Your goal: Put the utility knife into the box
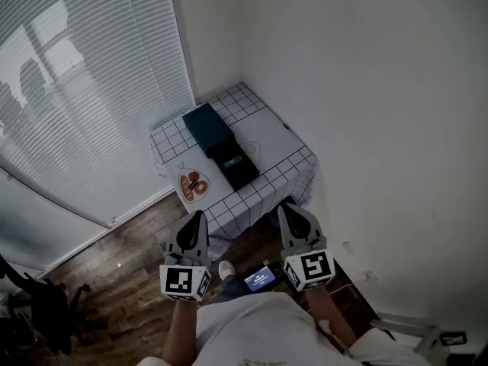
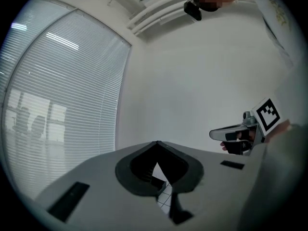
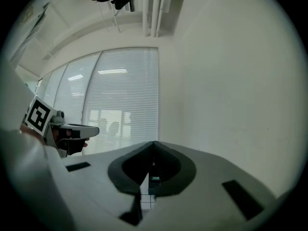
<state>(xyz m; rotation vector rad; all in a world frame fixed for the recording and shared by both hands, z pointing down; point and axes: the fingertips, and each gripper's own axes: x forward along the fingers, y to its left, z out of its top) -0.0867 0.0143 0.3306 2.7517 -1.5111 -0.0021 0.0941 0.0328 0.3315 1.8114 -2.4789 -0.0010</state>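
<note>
In the head view a small table [image 1: 263, 124] with a checked cloth stands in the room's corner. On it lie a dark teal box [image 1: 207, 126] and, touching it, a black box part [image 1: 235, 165]. A small pale item [image 1: 251, 150] beside them may be the utility knife; it is too small to tell. My left gripper [image 1: 200, 218] and right gripper [image 1: 288, 207] hover close to my body, short of the table, pointing toward it. Both are shut with nothing held. In the left gripper view the jaws [image 2: 158, 143] meet at a tip; the right gripper view shows its jaws [image 3: 154, 142] meeting too.
A plate with doughnuts [image 1: 194, 185] sits at the table's near left corner. Window blinds [image 1: 84, 90] fill the left wall and a white wall [image 1: 366, 90] the right. Wood floor [image 1: 130, 261] lies before the table. A small lit screen [image 1: 260, 279] is at my waist.
</note>
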